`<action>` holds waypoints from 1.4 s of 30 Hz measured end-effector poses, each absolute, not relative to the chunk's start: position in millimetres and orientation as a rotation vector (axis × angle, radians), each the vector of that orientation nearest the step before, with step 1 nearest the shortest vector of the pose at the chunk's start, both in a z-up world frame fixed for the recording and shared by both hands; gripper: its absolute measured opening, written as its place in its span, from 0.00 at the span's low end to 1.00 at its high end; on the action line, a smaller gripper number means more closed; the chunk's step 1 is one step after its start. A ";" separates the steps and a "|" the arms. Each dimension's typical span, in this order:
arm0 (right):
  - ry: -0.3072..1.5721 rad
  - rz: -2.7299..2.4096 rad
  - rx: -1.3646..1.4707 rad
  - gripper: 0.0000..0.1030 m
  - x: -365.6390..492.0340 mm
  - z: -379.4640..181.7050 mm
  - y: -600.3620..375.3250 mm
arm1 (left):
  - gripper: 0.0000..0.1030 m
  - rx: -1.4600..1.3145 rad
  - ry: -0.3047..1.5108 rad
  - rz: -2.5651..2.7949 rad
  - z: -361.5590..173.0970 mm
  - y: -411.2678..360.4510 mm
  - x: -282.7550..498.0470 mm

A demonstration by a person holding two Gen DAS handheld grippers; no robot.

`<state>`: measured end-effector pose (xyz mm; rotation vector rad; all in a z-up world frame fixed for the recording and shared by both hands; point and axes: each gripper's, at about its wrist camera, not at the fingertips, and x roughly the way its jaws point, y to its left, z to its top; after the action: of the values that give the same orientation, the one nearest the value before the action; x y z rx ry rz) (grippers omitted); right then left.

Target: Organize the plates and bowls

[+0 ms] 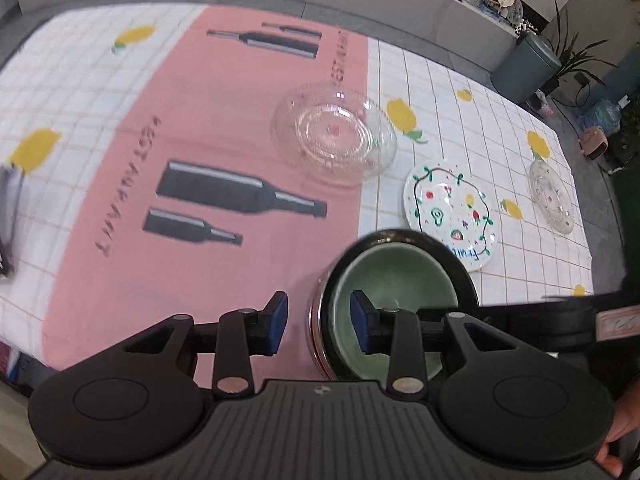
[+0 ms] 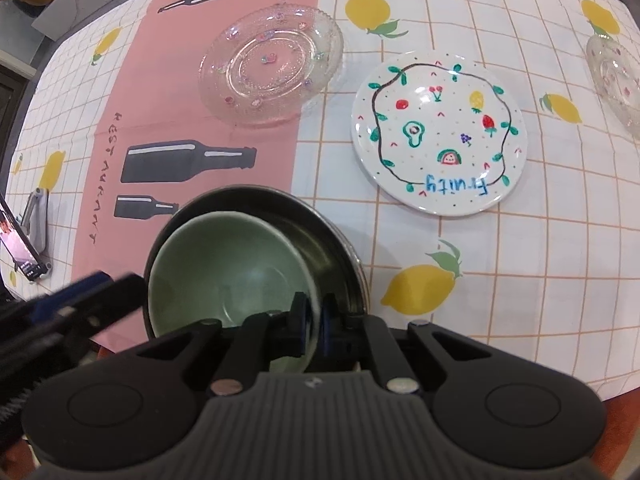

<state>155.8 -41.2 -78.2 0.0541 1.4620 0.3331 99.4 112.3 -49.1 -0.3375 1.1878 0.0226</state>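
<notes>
The green bowl point(image 2: 224, 276) is sitting tilted inside the dark bowl point(image 2: 320, 240) at lower centre. The right gripper point(image 2: 314, 320) is clamping its rim; the left gripper point(image 1: 318, 322) is standing apart, straddling the dark rim untouched. Releasing unevenly risks the bowl clattering or chipping.

Light: bright, even, soft shadows
Glare: glints on glass plate point(image 2: 272, 66)
Blur: left-view motion smear
Edges: strong fisheye bending
</notes>
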 end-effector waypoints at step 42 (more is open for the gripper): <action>1.277 0.390 0.613 0.74 102.7 -116.0 -122.3 | 0.65 -0.838 0.941 0.117 -114.9 142.9 45.6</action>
<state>102.7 -122.3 -116.0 0.6127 1.2774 0.3900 45.6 142.9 -114.9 -0.8381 0.9414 0.1165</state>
